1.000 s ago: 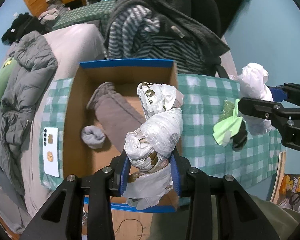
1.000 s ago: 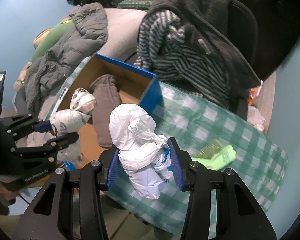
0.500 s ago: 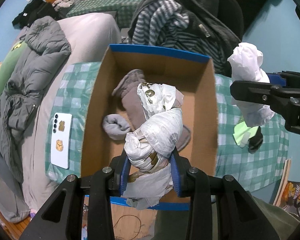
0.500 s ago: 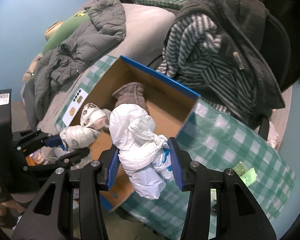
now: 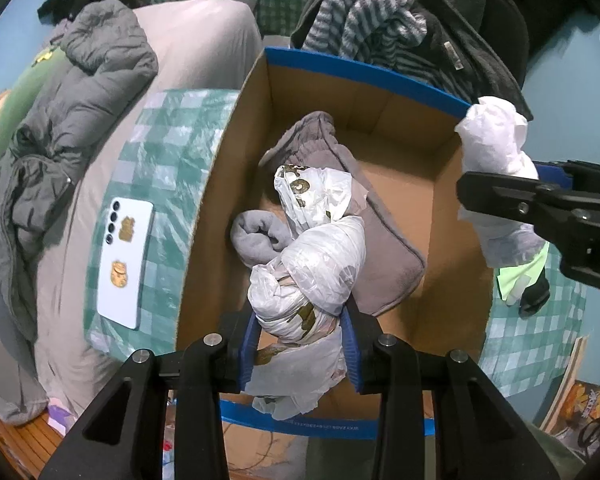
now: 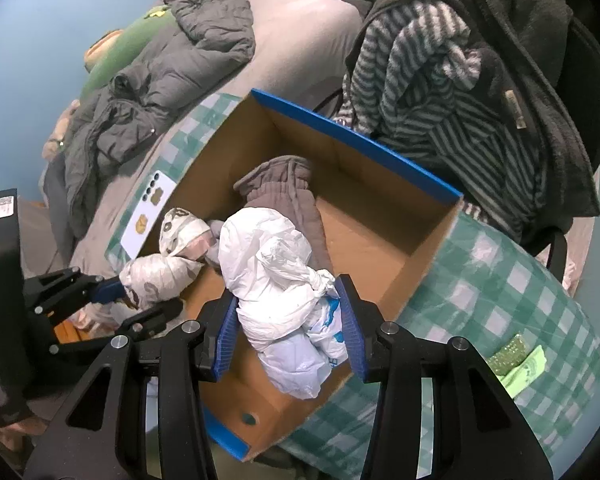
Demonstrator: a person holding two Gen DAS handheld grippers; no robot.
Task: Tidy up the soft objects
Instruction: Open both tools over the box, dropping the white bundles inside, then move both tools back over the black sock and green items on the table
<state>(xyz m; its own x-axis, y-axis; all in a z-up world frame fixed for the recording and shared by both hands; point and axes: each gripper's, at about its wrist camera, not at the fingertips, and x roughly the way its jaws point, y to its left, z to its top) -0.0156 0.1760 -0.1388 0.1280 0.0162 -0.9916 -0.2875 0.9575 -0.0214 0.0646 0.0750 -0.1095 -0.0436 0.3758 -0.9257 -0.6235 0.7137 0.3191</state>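
Left wrist view: green checked surface (image 5: pixel 168 128) beside a bed; both tools have moved over the cardboard box (image 5: pixel 380 92), left tool (image 5: pixel 300 340) clenching a patterned bag (image 5: pixel 312 264), right tool (image 6: pixel 290 334) a white bag (image 6: pixel 272 276).

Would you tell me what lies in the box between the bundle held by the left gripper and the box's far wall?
In the left wrist view, a brown-grey garment lies on the cardboard box floor beneath the patterned plastic bundle, then bare cardboard up to the blue-edged wall.

Both wrist views look steeply down, close over the shared cardboard box (image 5: pixel 236 168) (image 6: pixel 384 240).
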